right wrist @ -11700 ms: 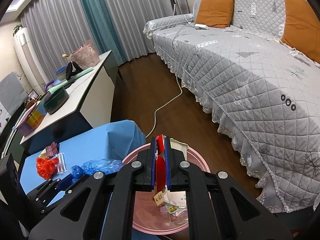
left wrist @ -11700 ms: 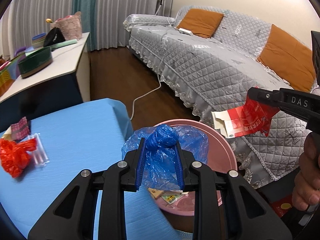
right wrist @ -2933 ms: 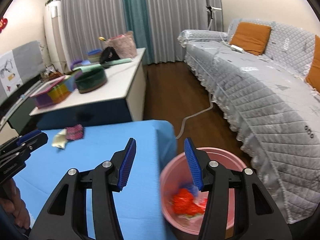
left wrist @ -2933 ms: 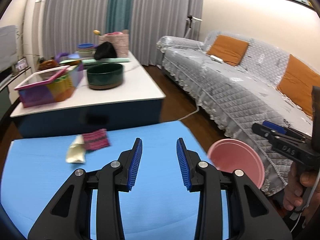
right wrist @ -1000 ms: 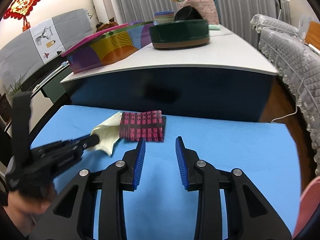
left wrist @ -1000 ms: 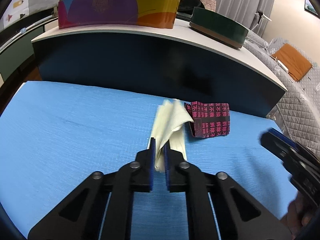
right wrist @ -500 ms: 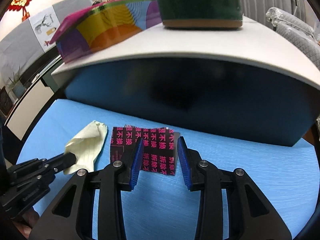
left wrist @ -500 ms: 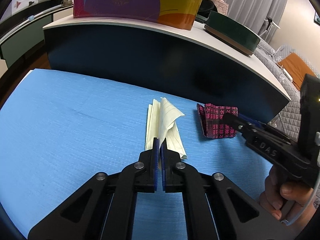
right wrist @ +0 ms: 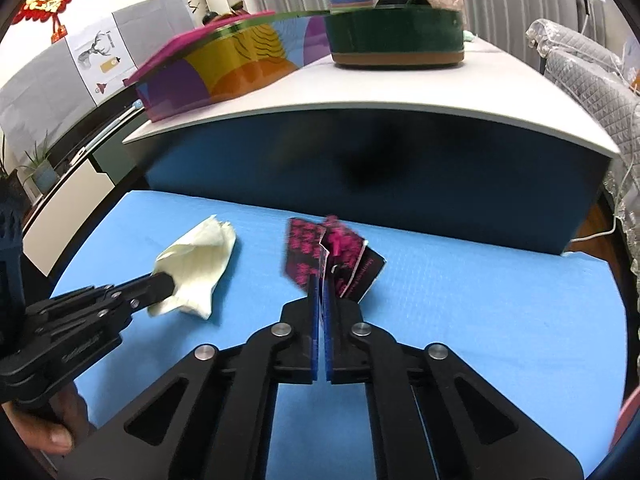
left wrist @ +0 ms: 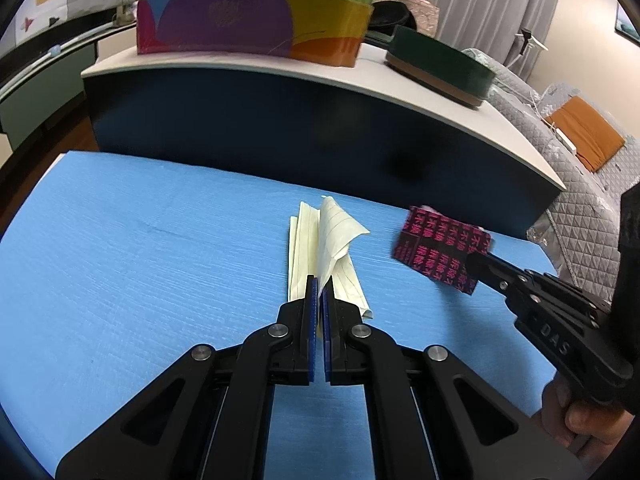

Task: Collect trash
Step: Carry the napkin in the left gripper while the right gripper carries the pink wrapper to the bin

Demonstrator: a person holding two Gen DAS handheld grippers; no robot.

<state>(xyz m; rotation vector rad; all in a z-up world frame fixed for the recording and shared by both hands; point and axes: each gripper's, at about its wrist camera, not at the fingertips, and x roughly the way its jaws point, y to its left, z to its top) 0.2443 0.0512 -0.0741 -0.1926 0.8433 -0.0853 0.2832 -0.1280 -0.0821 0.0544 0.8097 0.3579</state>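
A folded sheet of pale yellow lined paper lies on the blue table. My left gripper is shut on its near edge, and part of the sheet stands up between the pads. In the right wrist view the same paper hangs from the left gripper. A black wrapper with pink print is crumpled between the pads of my right gripper, which is shut on it. From the left wrist view the wrapper is tilted up off the table at the tip of the right gripper.
Behind the blue table stands a dark blue cabinet with a white top, carrying a colourful tin and a green round box. A grey quilted sofa is at the right. A pink rim shows at the far right edge.
My right gripper has shut on the pink-print wrapper, which now stands crumpled and lifted instead of lying flat. The left gripper still grips the paper, barely moved.
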